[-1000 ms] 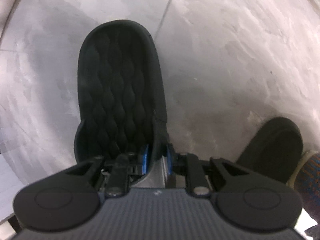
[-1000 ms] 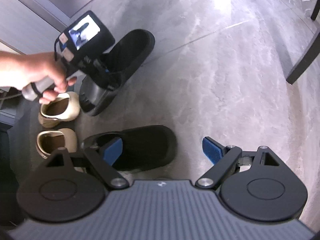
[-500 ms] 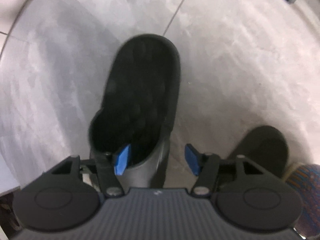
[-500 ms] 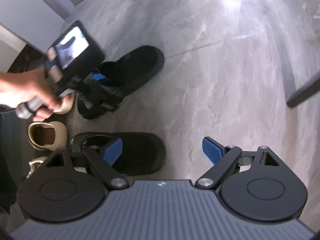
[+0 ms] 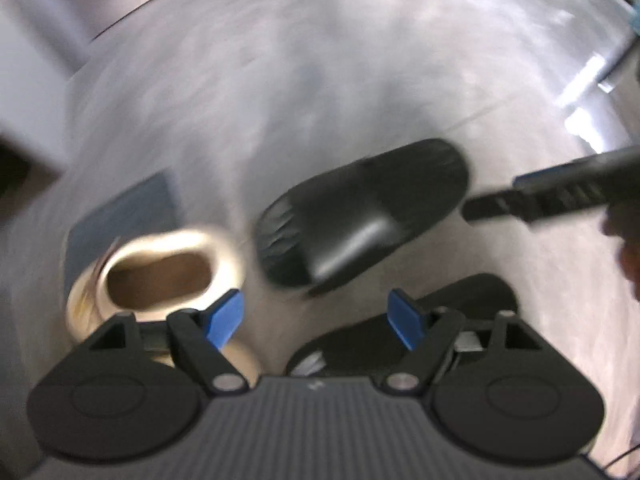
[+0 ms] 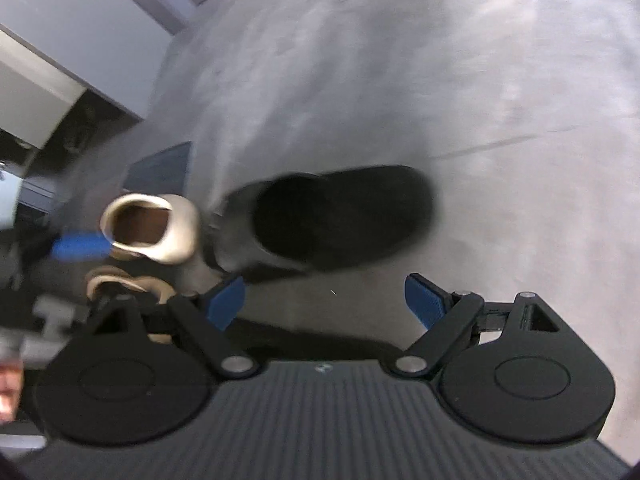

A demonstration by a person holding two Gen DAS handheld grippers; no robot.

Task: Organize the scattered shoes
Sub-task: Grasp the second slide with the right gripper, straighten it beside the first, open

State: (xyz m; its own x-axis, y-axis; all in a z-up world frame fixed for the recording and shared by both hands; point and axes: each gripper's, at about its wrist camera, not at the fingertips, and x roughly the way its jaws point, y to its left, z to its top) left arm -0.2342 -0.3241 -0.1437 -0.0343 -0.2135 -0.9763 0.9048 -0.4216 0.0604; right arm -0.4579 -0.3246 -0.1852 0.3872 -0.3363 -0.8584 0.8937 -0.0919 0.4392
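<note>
Set down a moment ago, the black slipper (image 5: 360, 216) lies on the grey floor (image 5: 320, 80), its mate (image 5: 420, 320) at 5 o'clock and a beige shoe (image 5: 160, 272) at 9 o'clock. Above it the left tongs (image 5: 316, 316) have let go and are opening, nothing between them. The right tongs (image 6: 328, 300) stand apart and empty; one pair now looks lined up.

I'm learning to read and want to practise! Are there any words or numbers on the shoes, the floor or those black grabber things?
No words or numbers can be read here.
Left gripper: a tiny pale mark on its ribbed body, too small and blurred to read.
Right gripper: the same kind of tiny mark, unreadable.
Black slipper, cream shoe and floor: no writing shows; both views are blurred.
</note>
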